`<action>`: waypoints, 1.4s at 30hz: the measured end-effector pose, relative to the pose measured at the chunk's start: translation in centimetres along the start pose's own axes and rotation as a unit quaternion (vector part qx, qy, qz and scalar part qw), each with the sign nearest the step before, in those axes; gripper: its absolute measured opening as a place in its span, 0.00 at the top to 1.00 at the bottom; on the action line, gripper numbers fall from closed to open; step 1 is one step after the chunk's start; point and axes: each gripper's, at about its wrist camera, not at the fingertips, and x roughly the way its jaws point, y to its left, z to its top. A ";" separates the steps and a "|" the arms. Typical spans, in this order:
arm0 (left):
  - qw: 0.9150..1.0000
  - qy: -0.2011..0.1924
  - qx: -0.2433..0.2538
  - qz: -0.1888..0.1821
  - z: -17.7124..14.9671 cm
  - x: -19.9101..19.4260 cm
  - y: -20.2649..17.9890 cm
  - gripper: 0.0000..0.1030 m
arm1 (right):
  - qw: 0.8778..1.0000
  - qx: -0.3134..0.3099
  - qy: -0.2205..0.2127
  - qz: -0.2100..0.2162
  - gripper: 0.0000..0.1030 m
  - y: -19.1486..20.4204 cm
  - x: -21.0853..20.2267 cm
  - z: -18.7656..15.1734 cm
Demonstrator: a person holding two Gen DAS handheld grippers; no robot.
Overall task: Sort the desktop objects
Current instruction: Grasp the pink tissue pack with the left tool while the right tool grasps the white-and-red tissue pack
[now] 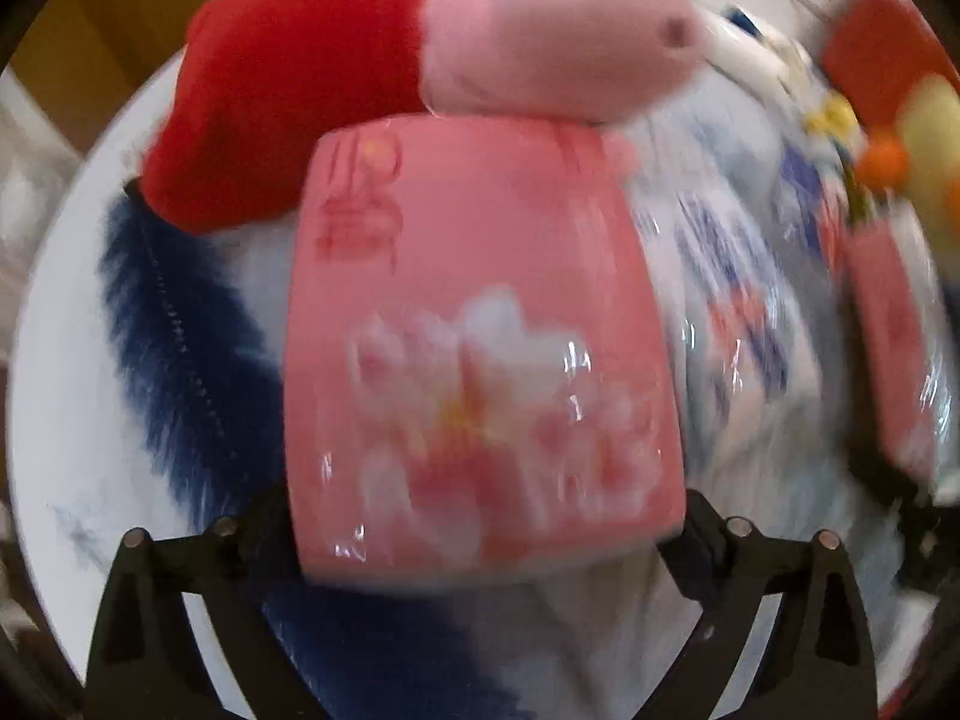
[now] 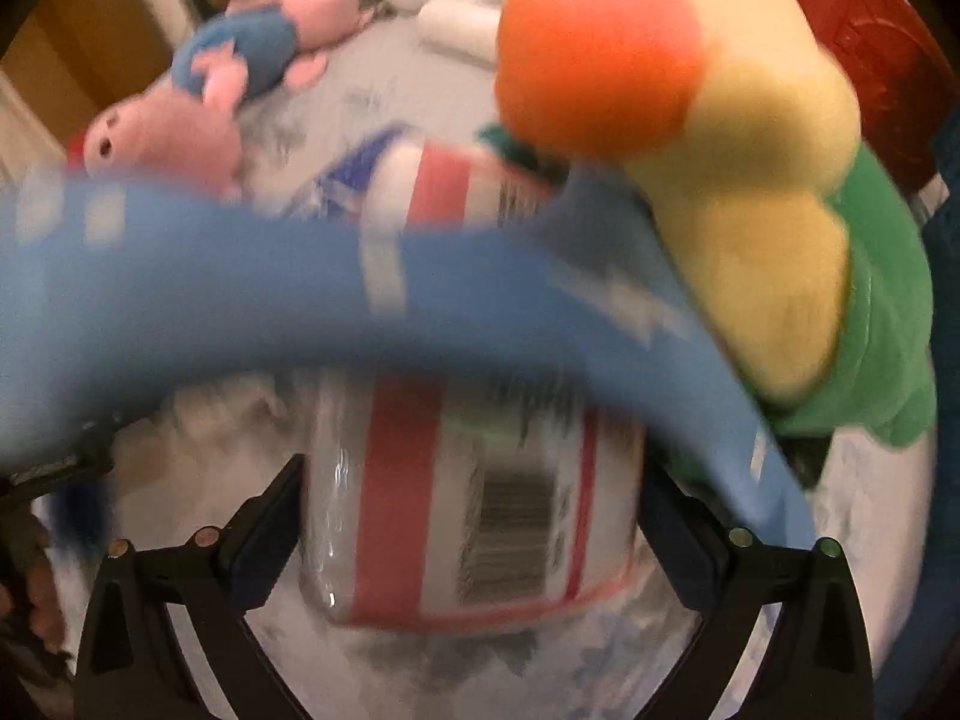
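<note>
Sorting looks barely begun: plush toys and packets lie mixed on the bench (image 1: 54, 396). The left gripper (image 1: 480, 531) pinches a pink tissue pack (image 1: 480, 336); the right gripper (image 2: 468, 546) straddles a striped pack (image 2: 468, 516), contact unclear.

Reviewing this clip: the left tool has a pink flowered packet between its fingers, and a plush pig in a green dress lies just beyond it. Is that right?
Not quite. The left wrist view shows the pink flowered packet between the left tool fingers, but the plush pig just beyond it wears a red dress, not a green one.
</note>
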 end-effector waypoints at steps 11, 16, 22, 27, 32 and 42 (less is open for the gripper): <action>0.999 -0.009 0.030 -0.020 -5.8 -3.2 -0.4 0.11 | 0.999 0.014 0.045 0.002 0.00 -1.6 -0.5 -7.2; 0.999 -0.051 0.001 -0.019 -4.6 -6.5 0.7 0.11 | 1.000 0.018 0.017 -0.016 0.00 -1.0 -0.8 -7.8; 0.998 -0.054 -0.038 0.006 0.1 -5.5 1.9 0.08 | 1.000 0.022 0.009 -0.019 0.00 -0.7 -0.9 -7.5; 0.998 -0.026 -0.047 -0.021 3.4 -1.8 0.4 0.00 | 0.999 0.027 -0.027 -0.002 0.00 -1.3 -4.3 -6.0; 0.999 0.009 -0.040 0.003 3.6 1.7 -0.8 0.00 | 0.999 -0.005 -0.037 0.000 0.00 0.2 -3.7 -2.6; 0.999 -0.039 -0.024 0.000 2.6 1.4 -0.4 0.00 | 0.999 -0.008 -0.044 -0.011 0.00 0.9 0.4 -0.6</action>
